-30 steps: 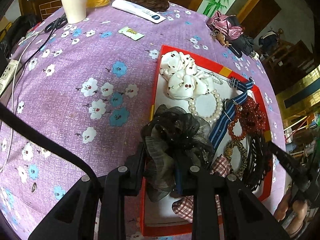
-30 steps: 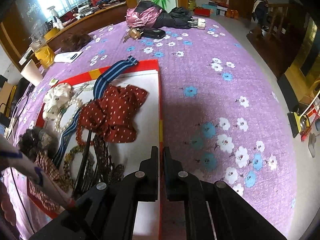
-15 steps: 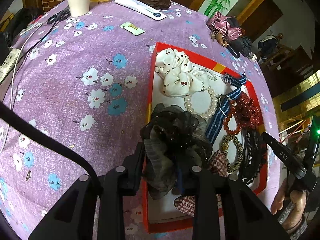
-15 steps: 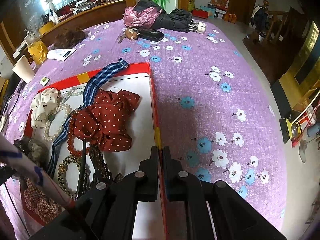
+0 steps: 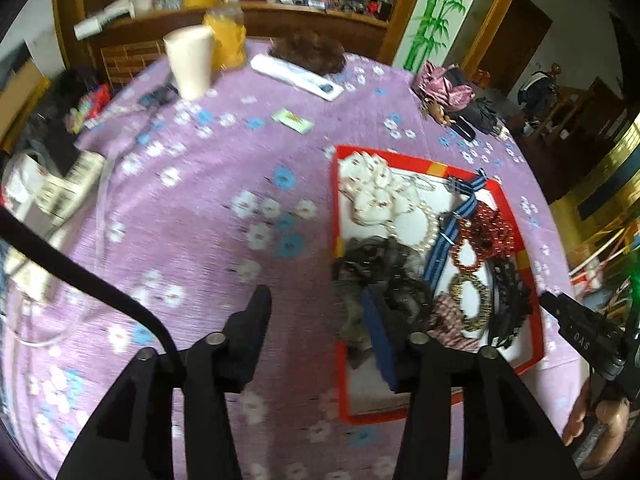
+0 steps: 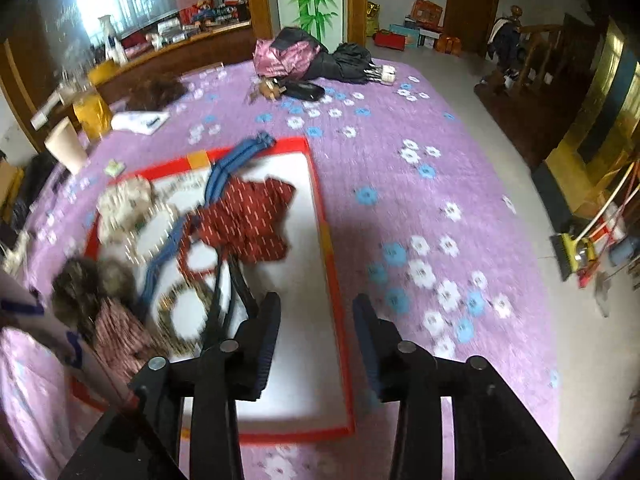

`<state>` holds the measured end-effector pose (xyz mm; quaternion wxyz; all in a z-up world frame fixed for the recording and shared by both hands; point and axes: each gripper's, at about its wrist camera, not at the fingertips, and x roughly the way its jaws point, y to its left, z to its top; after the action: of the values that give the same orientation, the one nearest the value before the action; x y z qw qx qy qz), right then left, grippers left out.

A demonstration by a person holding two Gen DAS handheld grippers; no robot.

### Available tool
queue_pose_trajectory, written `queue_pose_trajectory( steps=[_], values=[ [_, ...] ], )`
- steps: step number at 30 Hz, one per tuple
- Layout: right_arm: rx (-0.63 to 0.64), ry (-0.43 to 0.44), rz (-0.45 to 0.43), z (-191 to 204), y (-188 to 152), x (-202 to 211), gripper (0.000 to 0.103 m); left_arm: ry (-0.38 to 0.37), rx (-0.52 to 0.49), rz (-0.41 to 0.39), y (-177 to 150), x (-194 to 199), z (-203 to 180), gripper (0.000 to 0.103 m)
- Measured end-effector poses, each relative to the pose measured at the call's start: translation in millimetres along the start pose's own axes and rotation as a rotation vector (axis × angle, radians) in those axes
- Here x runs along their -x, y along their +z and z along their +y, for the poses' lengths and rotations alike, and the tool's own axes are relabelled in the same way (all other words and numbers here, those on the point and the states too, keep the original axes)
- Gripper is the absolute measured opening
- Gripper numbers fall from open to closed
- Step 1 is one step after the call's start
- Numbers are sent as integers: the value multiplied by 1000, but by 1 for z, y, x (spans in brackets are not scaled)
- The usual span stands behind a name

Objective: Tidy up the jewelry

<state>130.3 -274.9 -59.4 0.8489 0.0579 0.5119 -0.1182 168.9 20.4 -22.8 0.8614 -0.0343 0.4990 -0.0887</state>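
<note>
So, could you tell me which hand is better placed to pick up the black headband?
Right, probably: the right tongs are open with the black headband just ahead of their left finger, while the left tongs sit across the tray from it.

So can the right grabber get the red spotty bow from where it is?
Probably yes. The right gripper is open, straddling the red tray's right edge, and the red spotty bow lies uncovered ahead to its left, bare white tray floor between them.

Red-rimmed white tray [image 5: 520, 248] on purple, blue-and-white-flowered cloth [image 5: 200, 220]
</note>
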Motion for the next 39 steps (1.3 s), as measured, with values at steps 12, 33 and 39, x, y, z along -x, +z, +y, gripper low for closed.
queue_pose_trajectory(
  steps=[12, 33, 39],
  values=[
    [-43, -24, 155, -3, -36, -20, 22, 123, 29, -150, -6, 46, 35, 66],
    [-64, 9, -7, 6, -39, 59, 44, 447, 34, -641, -19, 157, 24, 101],
    [18, 55, -33, 32, -39, 67, 45, 364, 37, -623, -20, 177, 16, 103]
  ],
)
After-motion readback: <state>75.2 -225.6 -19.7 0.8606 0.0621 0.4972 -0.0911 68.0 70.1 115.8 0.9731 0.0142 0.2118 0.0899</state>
